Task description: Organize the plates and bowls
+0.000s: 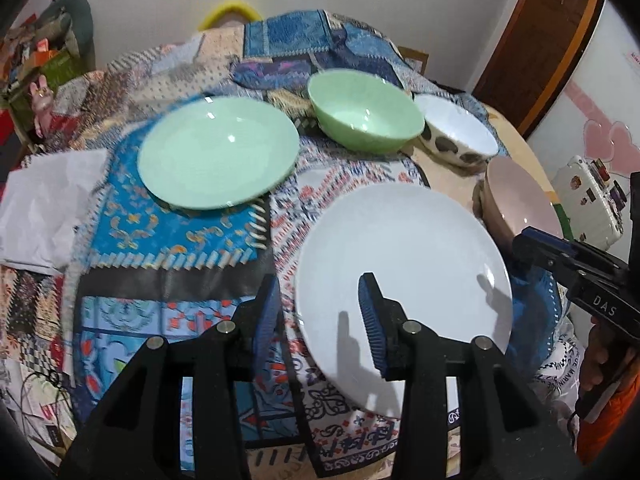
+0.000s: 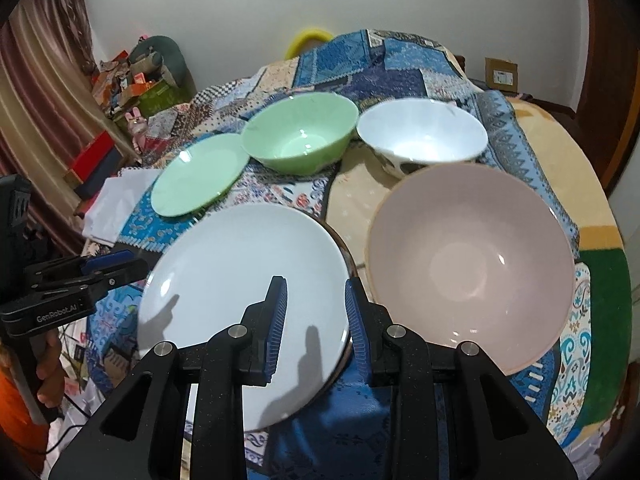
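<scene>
White plate point(image 2: 244, 304) sits on patchwork cloth point(image 1: 168, 240) covering the table, nearest both grippers. Left gripper point(image 1: 320, 312) part open, straddling plate's left rim, pads not touching, holds nothing. Right gripper point(image 2: 316, 320) narrowly open over plate's right rim, empty. Pink bowl point(image 2: 468, 264) just right of plate. Green plate point(image 1: 218, 152) behind it to the left, green bowl point(image 1: 366, 110) and spotted white bowl point(image 1: 456, 132) behind. White paper point(image 1: 44, 208) far left
</scene>
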{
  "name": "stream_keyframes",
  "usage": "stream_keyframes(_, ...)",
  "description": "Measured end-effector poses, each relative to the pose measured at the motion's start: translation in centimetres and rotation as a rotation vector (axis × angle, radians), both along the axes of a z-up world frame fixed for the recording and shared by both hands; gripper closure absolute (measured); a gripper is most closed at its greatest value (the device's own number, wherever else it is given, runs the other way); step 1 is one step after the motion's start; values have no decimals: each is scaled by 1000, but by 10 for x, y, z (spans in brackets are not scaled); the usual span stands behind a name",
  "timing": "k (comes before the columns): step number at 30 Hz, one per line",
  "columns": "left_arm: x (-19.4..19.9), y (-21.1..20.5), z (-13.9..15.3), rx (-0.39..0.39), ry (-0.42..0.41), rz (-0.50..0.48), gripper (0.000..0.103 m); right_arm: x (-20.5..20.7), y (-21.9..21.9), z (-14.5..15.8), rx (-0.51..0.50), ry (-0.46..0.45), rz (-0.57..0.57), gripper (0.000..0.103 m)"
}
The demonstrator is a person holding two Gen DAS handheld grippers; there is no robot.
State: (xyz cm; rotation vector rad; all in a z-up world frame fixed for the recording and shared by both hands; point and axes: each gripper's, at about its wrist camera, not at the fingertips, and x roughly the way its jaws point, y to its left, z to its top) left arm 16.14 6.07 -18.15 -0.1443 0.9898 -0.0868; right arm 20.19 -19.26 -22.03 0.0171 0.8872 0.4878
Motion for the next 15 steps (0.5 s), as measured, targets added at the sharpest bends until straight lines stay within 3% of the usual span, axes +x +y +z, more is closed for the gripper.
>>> stream_keyframes(4, -5, 10, 23, 42, -68, 30, 41, 3, 8, 9, 12, -23, 16, 73)
stream_keyframes(8, -3, 27, 42, 87, -126, 65, 28, 10, 21, 18, 14, -57, 31, 61)
stream_keyframes(10, 1, 36, 47, 105, -139, 80, 13, 14, 30, 21, 12, -74, 39, 54)
stream_keyframes(15, 16, 62, 49, 149, -161, 121, 10, 30, 55, 25, 18, -87, 65, 51)
